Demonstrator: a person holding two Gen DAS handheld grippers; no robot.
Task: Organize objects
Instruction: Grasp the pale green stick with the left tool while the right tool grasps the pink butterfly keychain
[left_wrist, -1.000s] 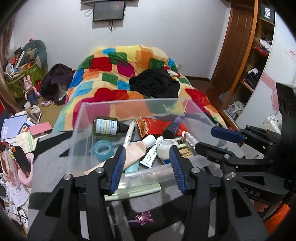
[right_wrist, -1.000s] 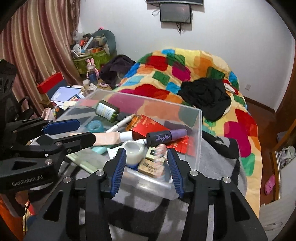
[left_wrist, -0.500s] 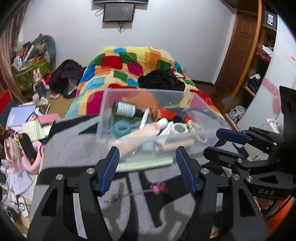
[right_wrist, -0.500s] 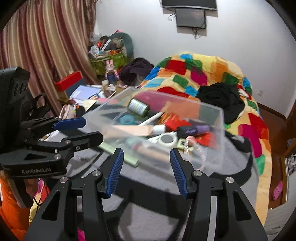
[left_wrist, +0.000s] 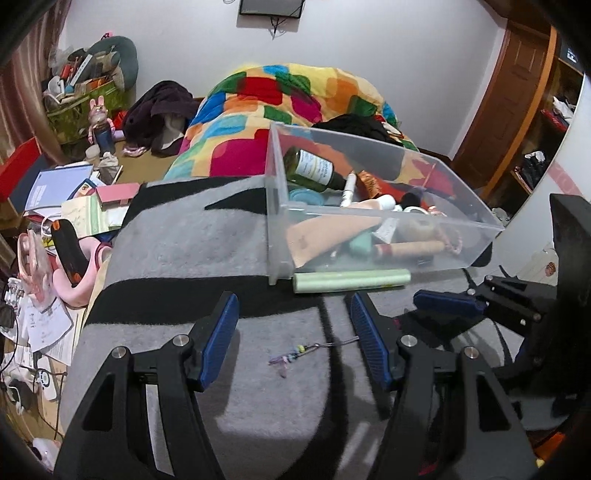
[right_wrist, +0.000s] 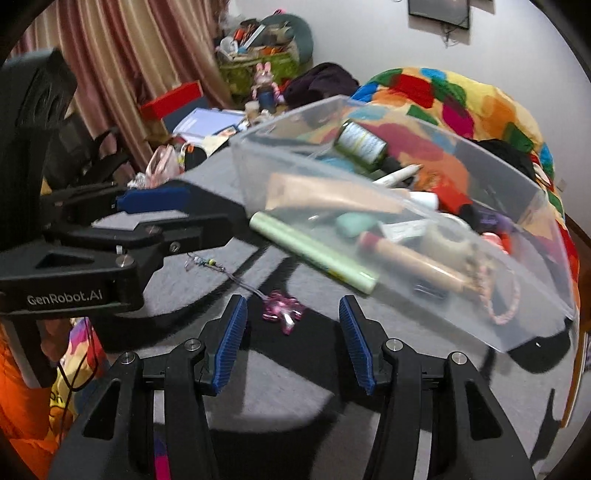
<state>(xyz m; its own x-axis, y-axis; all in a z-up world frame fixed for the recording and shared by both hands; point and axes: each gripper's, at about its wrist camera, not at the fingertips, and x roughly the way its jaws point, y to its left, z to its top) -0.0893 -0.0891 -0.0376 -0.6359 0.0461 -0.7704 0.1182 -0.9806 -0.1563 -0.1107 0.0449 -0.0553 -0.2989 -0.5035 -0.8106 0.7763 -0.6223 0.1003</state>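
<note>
A clear plastic bin (left_wrist: 275, 206) (right_wrist: 255, 173) stands on a grey and black blanket (left_wrist: 192, 236), holding a dark green bottle (left_wrist: 314, 171), a white pen, a beige tube, a tape roll and other small items. A pale green roll (left_wrist: 351, 280) (right_wrist: 310, 254) lies against its near wall. A pink flower charm (right_wrist: 282, 312) on a beaded string (left_wrist: 295, 350) lies on the blanket. My left gripper (left_wrist: 293, 339) is open and empty, just above the string. My right gripper (right_wrist: 291, 339) is open and empty, just short of the charm.
A colourful patchwork quilt (left_wrist: 280, 96) with black clothes lies behind the bin. Books, papers and a pink item (left_wrist: 74, 236) clutter the left side. A green basket (right_wrist: 255, 66) and curtains stand at the back left. A wooden door and shelves are on the right.
Both grippers have drawn back from the bin and turned left. The bin now sits farther off, and the charm and string lie close in front of the fingers. Both stay open.
</note>
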